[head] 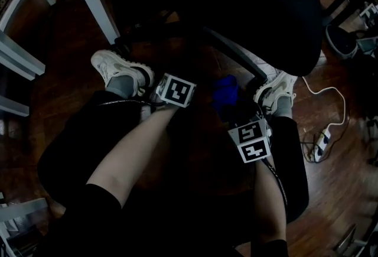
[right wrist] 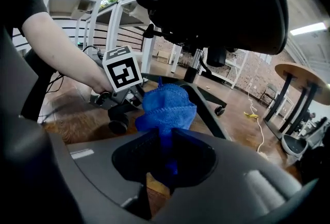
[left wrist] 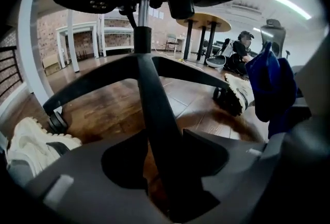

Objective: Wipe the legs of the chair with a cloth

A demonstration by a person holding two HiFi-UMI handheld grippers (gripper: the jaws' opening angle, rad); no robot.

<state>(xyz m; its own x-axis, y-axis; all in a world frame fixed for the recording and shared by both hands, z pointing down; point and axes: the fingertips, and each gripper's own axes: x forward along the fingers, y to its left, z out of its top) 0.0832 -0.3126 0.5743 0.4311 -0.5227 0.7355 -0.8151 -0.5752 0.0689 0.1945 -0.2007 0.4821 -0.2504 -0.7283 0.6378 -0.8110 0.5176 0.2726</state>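
Left tongs (left wrist: 157,141): apart, straddling a black plastic chair leg (left wrist: 152,99), not gripping it.
Right tongs (right wrist: 161,138): clamped on a bunched blue microfibre cloth (right wrist: 167,109).
Cloth: held close beside the chair's legs.

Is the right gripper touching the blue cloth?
Touching. The right gripper view shows the blue cloth pinched between the closed jaws of the right gripper, with the rest bunched up above them.

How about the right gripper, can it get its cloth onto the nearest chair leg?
Probably yes: the right gripper holds the blue cloth close before a chair leg, with nothing between.
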